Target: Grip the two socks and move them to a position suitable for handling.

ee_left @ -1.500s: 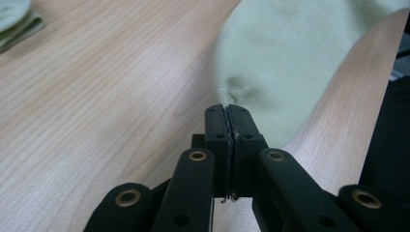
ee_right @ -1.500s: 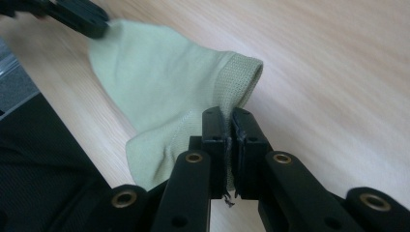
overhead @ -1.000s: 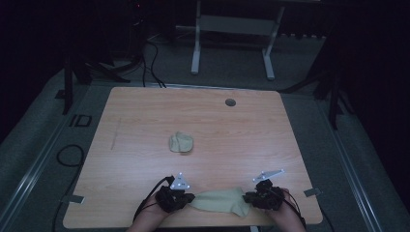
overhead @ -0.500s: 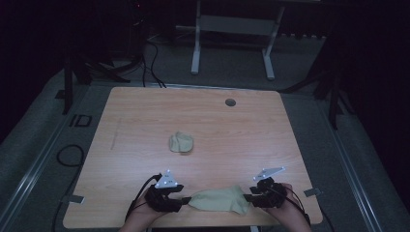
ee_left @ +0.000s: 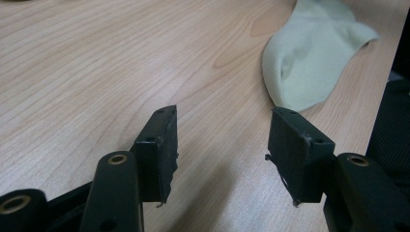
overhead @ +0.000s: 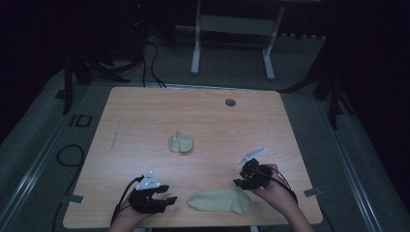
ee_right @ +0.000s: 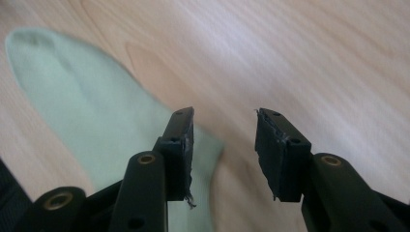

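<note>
A pale green sock [overhead: 220,199] lies flat near the table's front edge, between my two grippers. My left gripper [overhead: 168,199] is open a little to the sock's left, apart from it; the sock's toe end [ee_left: 314,53] lies beyond its jaws, at the upper right. My right gripper [overhead: 239,182] is open just above the sock's right end, nothing between its fingers; the sock [ee_right: 82,111] lies to the left of and under its left jaw. A second sock, bunched into a small lump [overhead: 181,142], rests at mid-table.
The wooden table [overhead: 145,121] has a round cable hole [overhead: 230,102] near its far edge. A metal frame stand [overhead: 232,34] and cables lie on the dark floor behind. Bare wood surrounds the bunched sock.
Both grippers have let go of the flat sock and opened. The left one drew back to the left, the right one lifted up and away; the sock now lies free.
</note>
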